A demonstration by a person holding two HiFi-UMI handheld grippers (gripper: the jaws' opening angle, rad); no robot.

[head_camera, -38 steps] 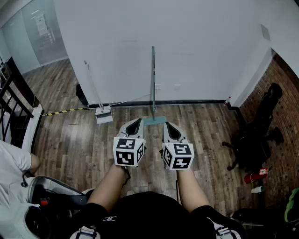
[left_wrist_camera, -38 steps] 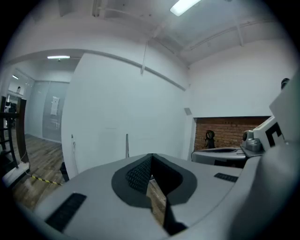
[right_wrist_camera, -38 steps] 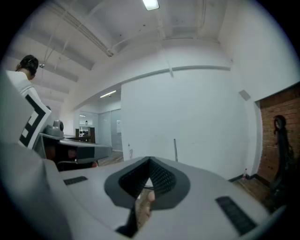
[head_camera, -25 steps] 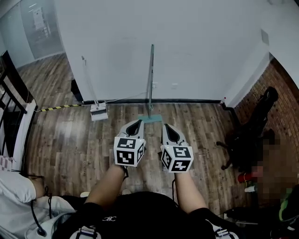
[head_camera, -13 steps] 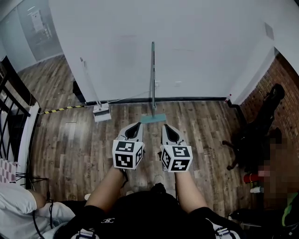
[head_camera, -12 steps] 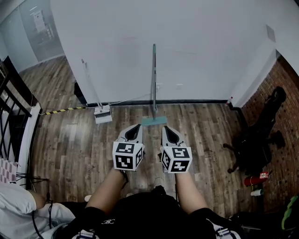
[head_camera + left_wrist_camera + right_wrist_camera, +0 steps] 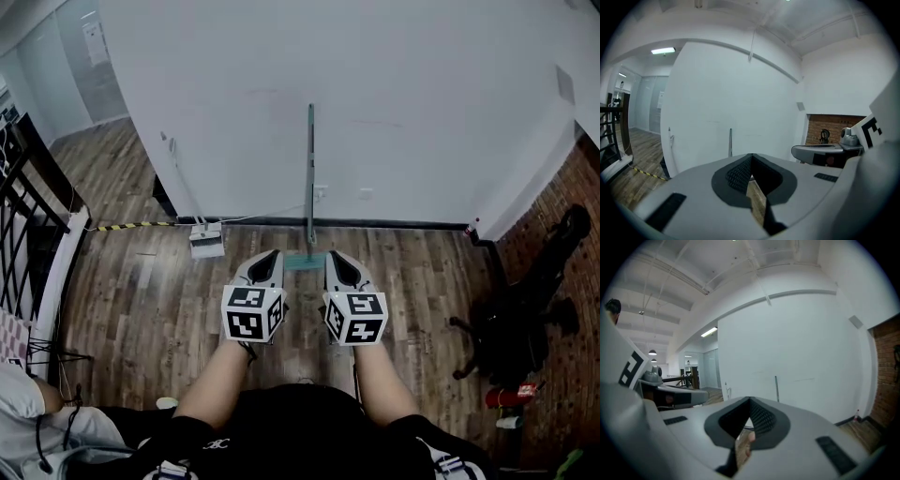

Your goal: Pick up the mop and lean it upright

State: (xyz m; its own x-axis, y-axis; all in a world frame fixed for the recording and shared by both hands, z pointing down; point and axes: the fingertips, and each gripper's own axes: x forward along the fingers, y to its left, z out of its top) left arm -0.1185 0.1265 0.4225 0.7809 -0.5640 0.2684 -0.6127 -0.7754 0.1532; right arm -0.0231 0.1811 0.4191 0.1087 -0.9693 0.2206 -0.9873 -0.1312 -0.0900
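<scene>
The mop (image 7: 310, 169) leans upright against the white wall, its thin grey handle rising from a teal flat head (image 7: 305, 262) on the wood floor. Nothing holds it. My left gripper (image 7: 267, 256) and right gripper (image 7: 336, 255) hover side by side just in front of the mop head, both shut and empty. The left gripper view has the mop handle (image 7: 730, 143) beyond its shut jaws, tips at the left gripper (image 7: 751, 158). The mop handle (image 7: 776, 387) also stands past the right gripper (image 7: 750, 401) in the right gripper view.
A second long-handled tool with a white head (image 7: 206, 239) leans on the wall to the left. Yellow-black tape (image 7: 122, 225) and a black railing (image 7: 28, 216) lie further left. A black office chair (image 7: 511, 319) stands by the brick wall on the right. A person (image 7: 28, 422) is at lower left.
Both grippers stay shut and side by side. The mop keeps leaning on the wall. The head view has shifted a little and the person at lower left has drawn back.
</scene>
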